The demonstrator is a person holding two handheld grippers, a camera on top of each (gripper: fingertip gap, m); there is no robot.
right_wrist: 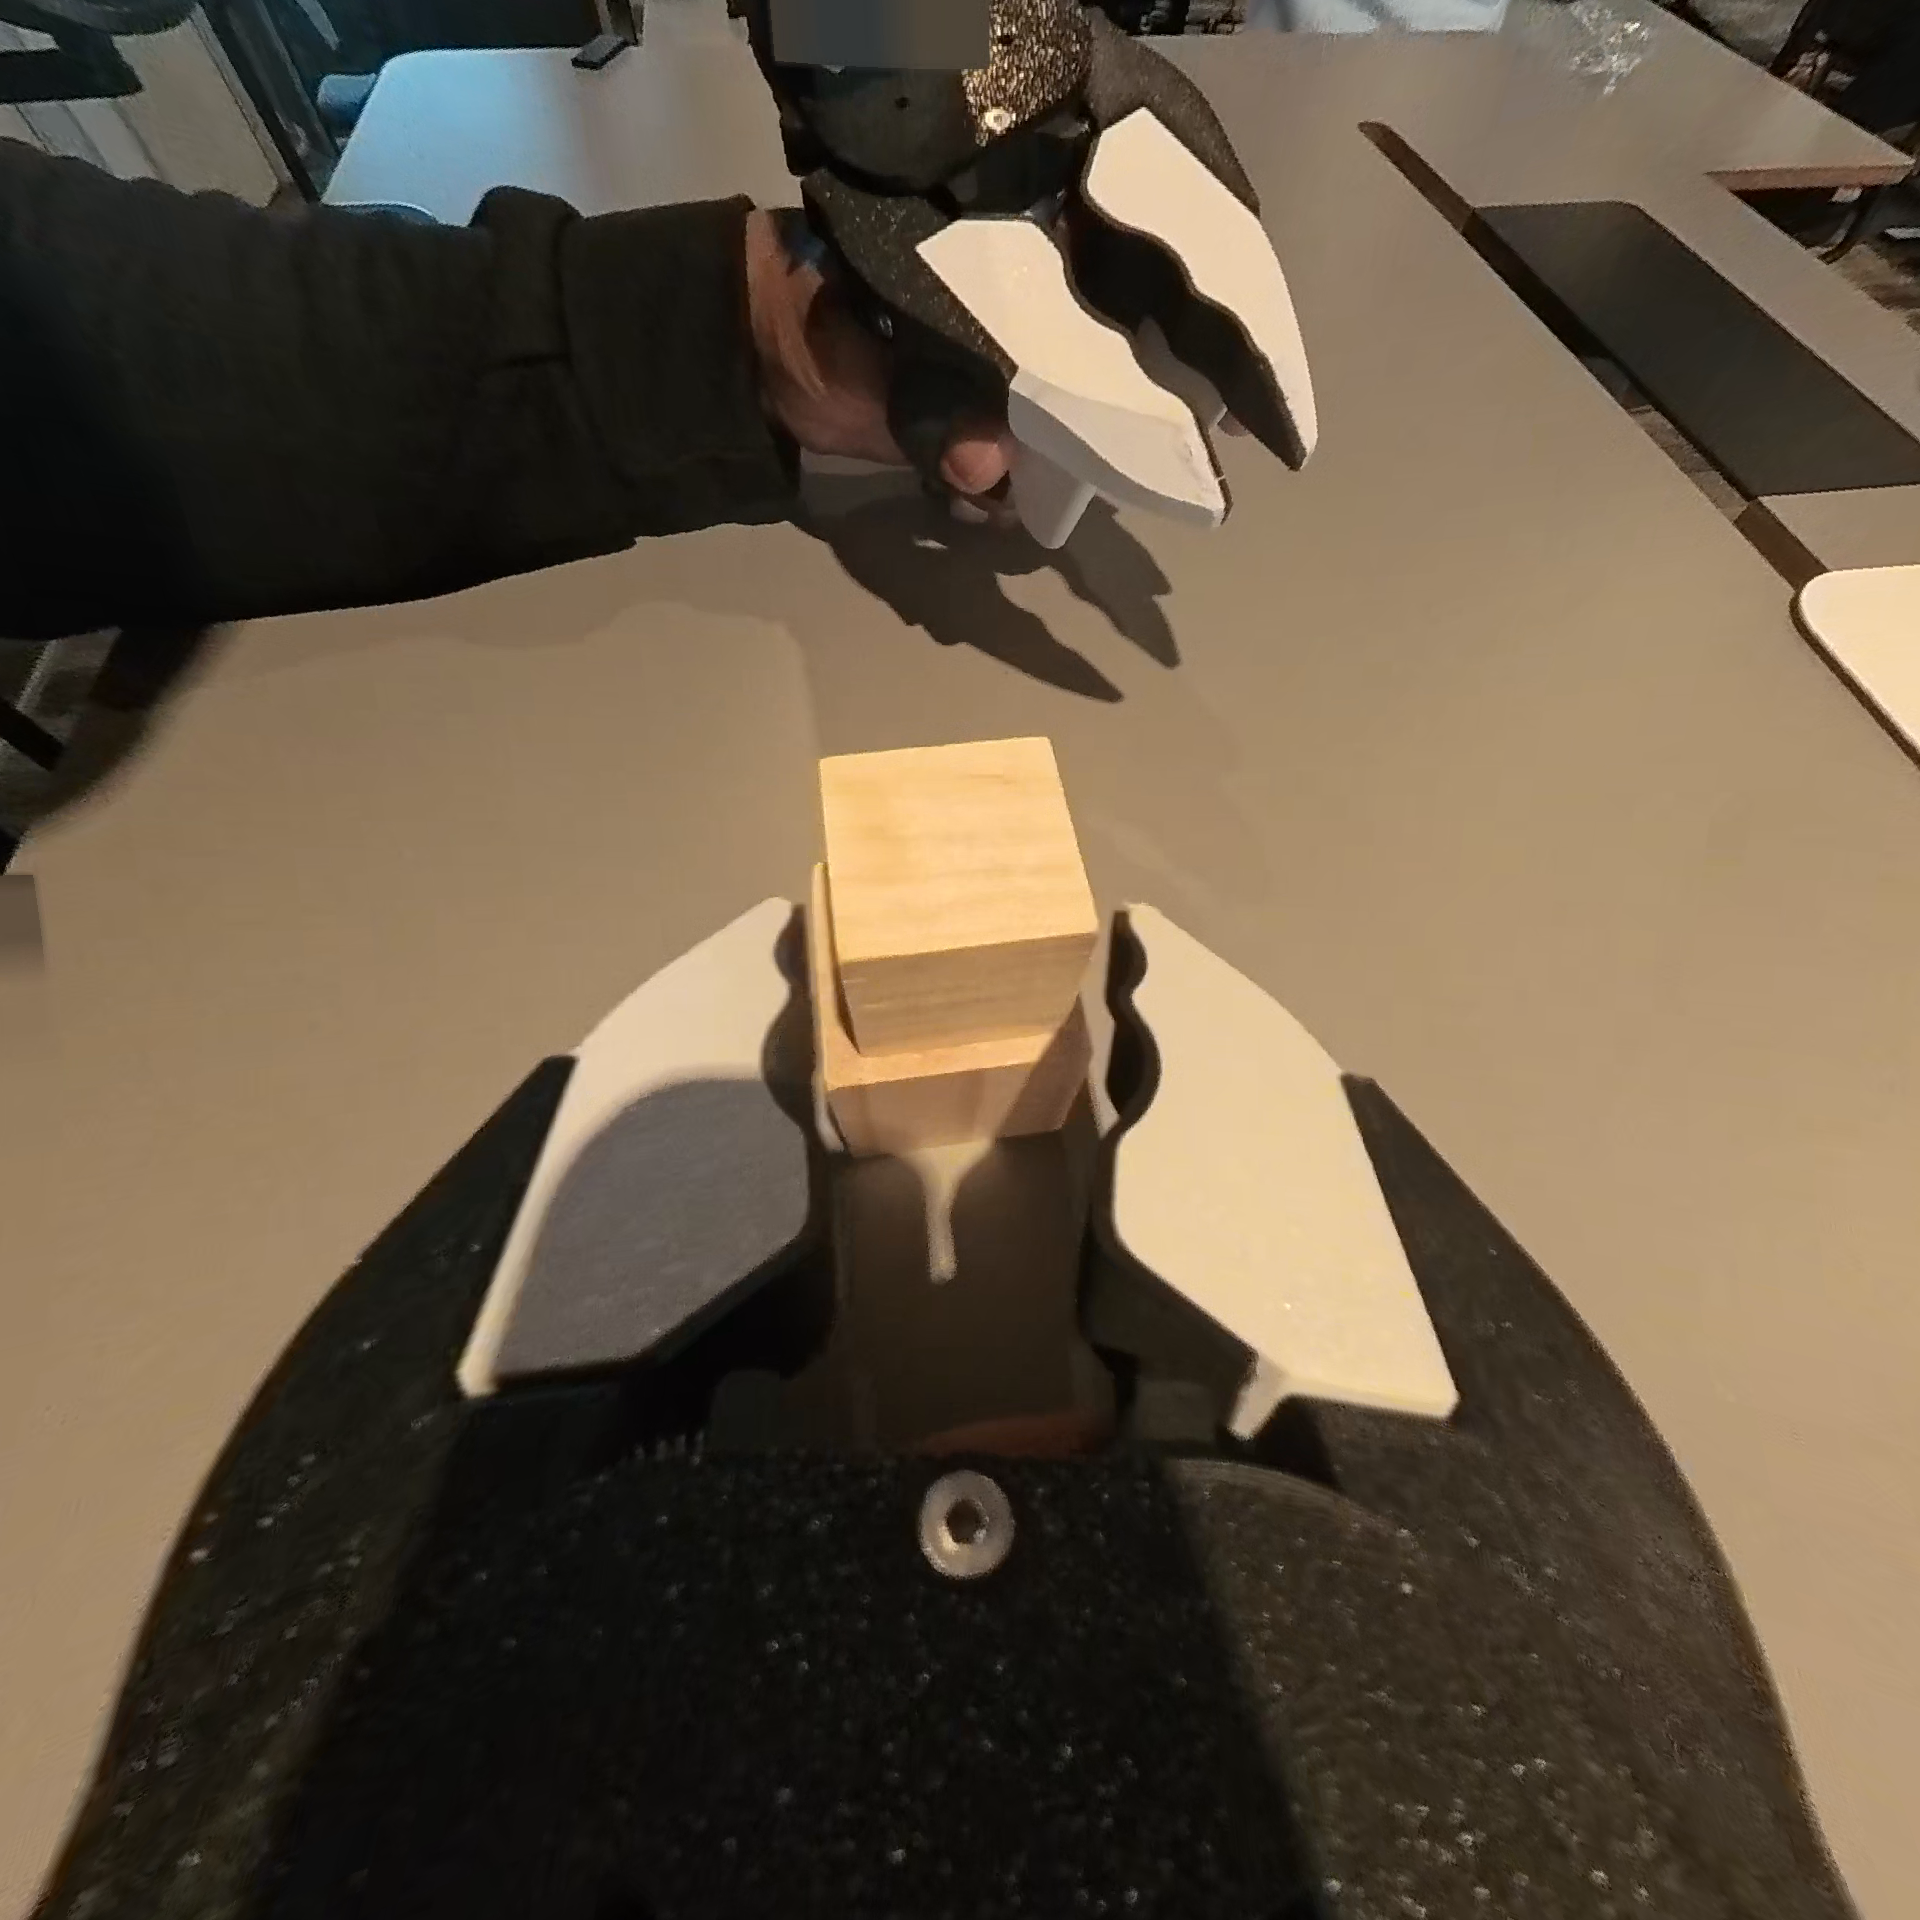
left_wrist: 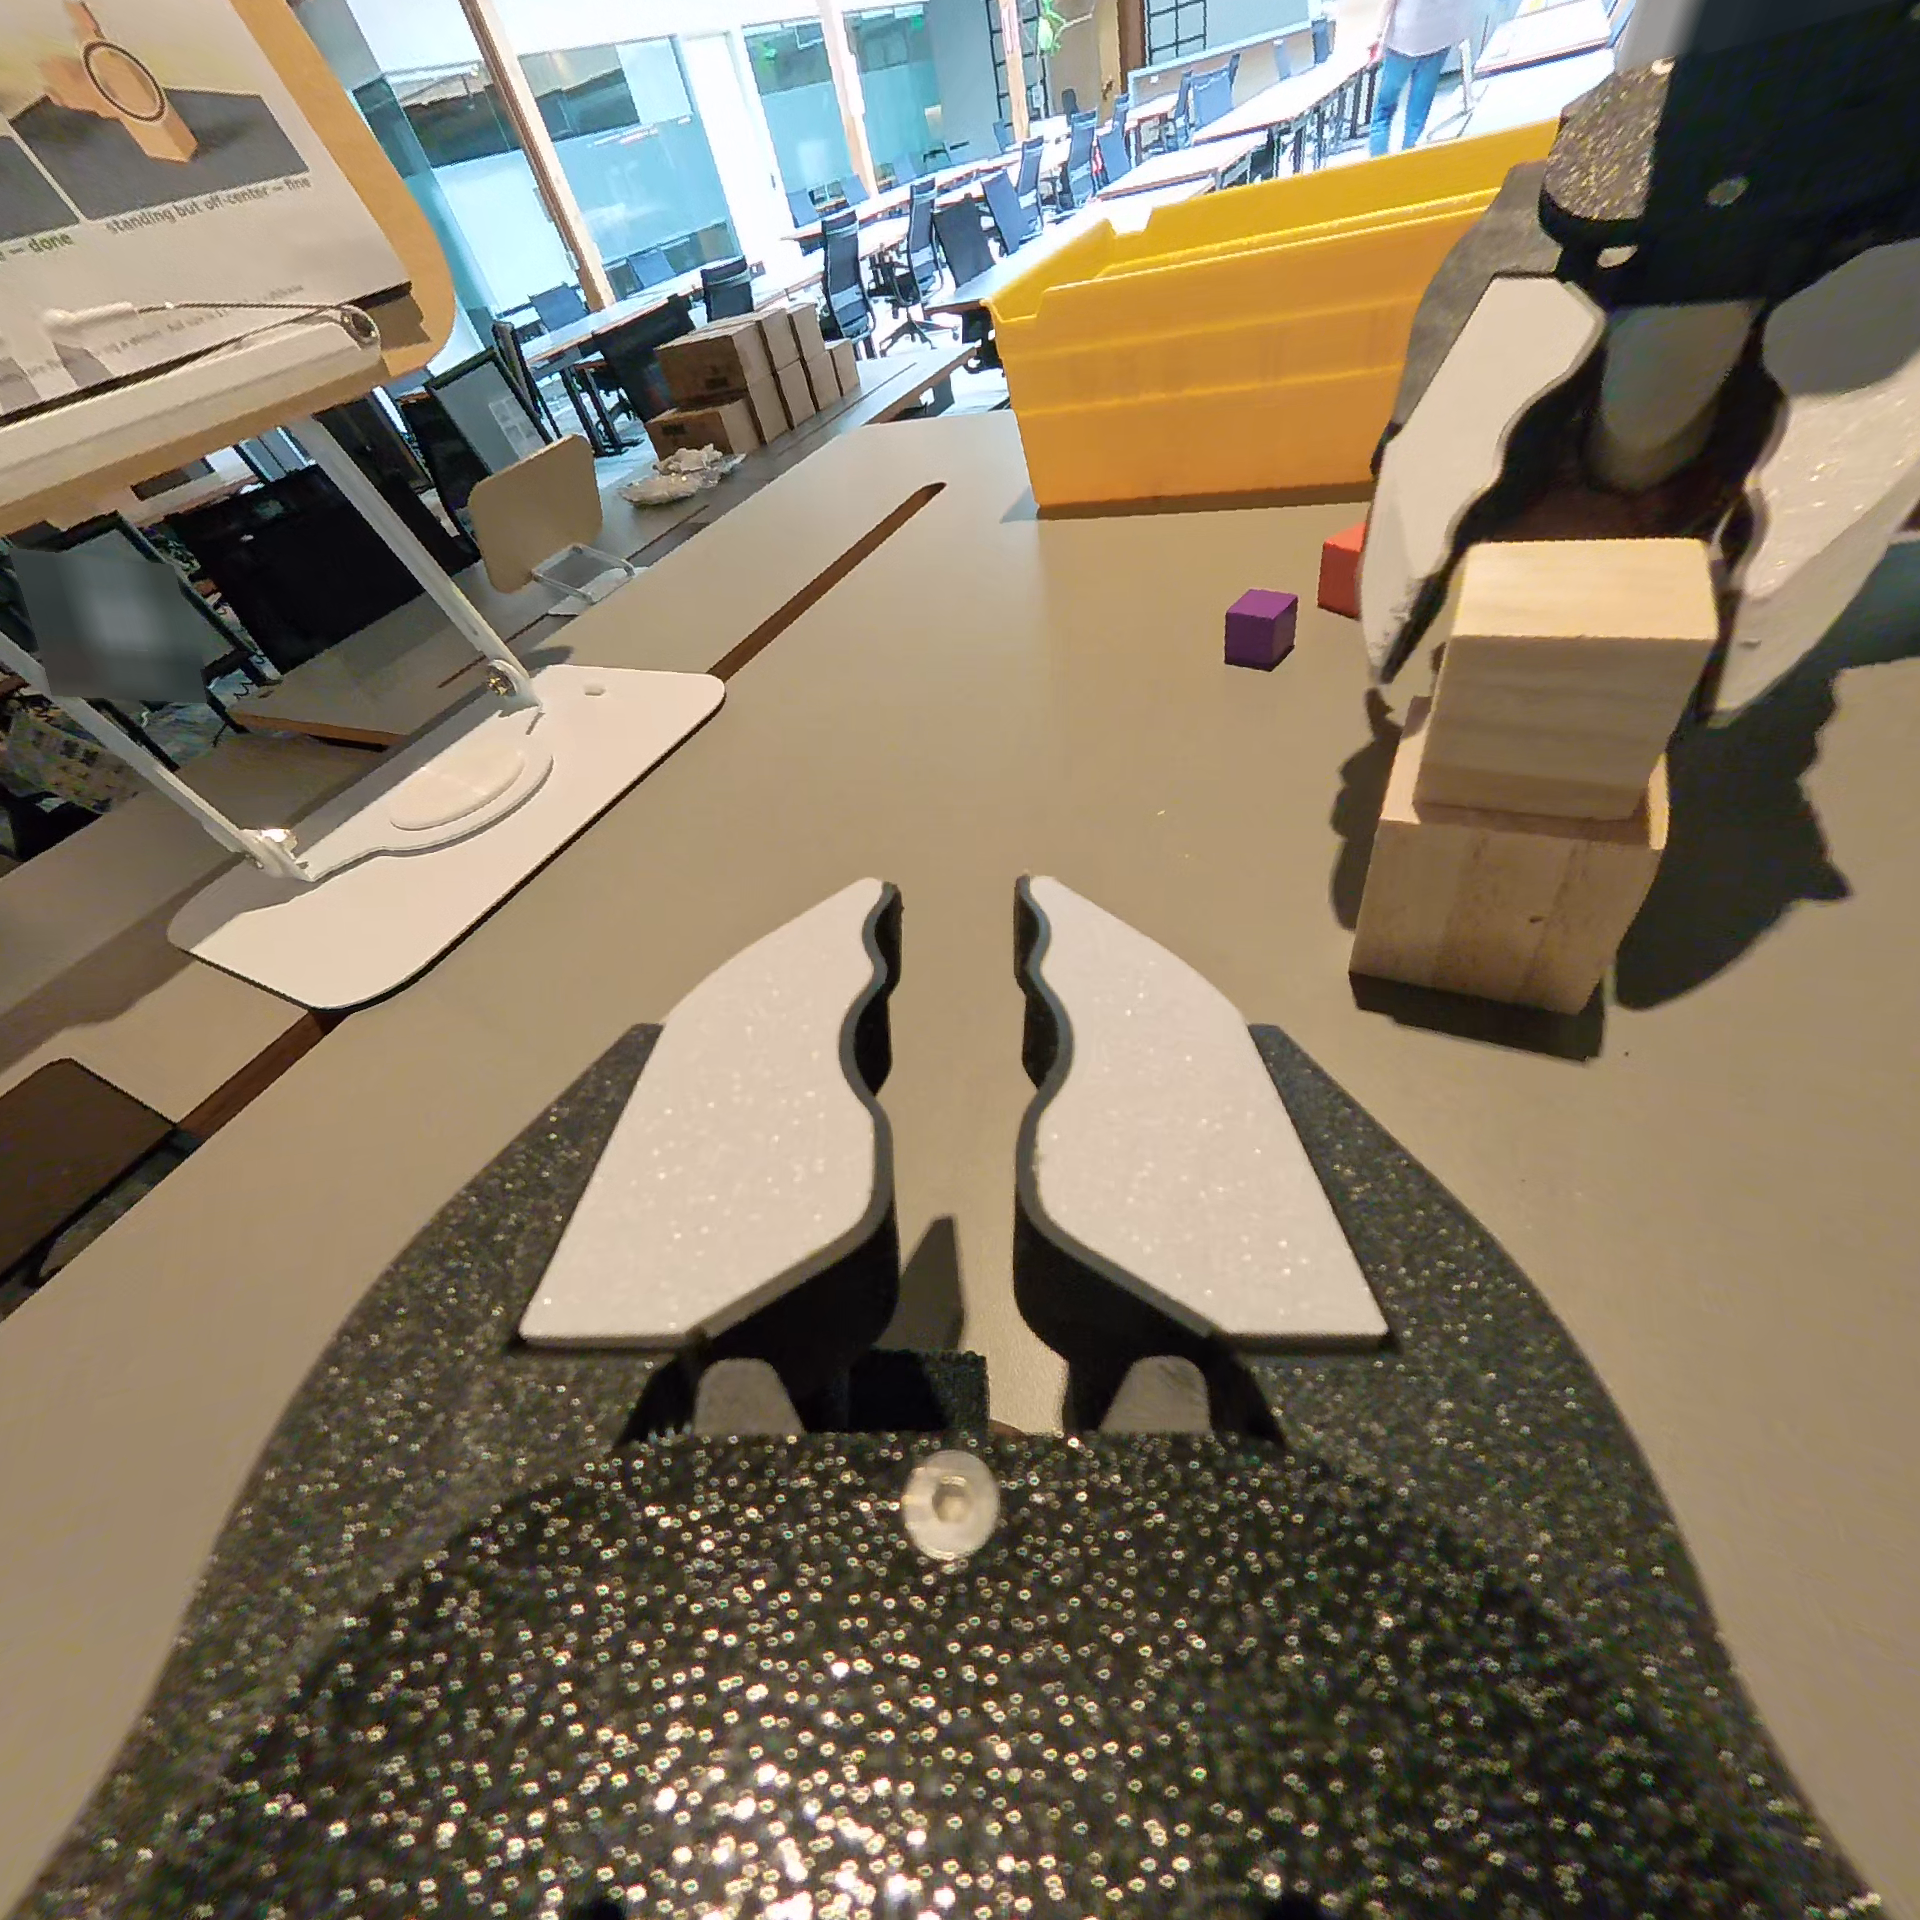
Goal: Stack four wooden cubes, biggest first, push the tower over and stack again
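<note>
A large wooden cube (left_wrist: 1496,904) stands on the grey table (left_wrist: 935,748). A smaller wooden cube (left_wrist: 1558,727) rests on top of it, turned slightly. My right gripper (left_wrist: 1558,681) comes down from above and is shut on this upper cube. In the right wrist view the right gripper (right_wrist: 956,914) has a finger on each side of the upper cube (right_wrist: 951,862), with the large cube (right_wrist: 935,1101) below. My left gripper (left_wrist: 956,904) is empty with a narrow gap between its fingers, left of the stack. It also shows in the right wrist view (right_wrist: 1257,483), held by a hand beyond the stack.
A small purple cube (left_wrist: 1260,627) and a red cube (left_wrist: 1342,568) lie on the table behind the stack. Yellow bins (left_wrist: 1226,343) stand at the back right. A white stand base (left_wrist: 447,800) holding an instruction sheet is at the left. A slot (left_wrist: 831,582) runs through the table.
</note>
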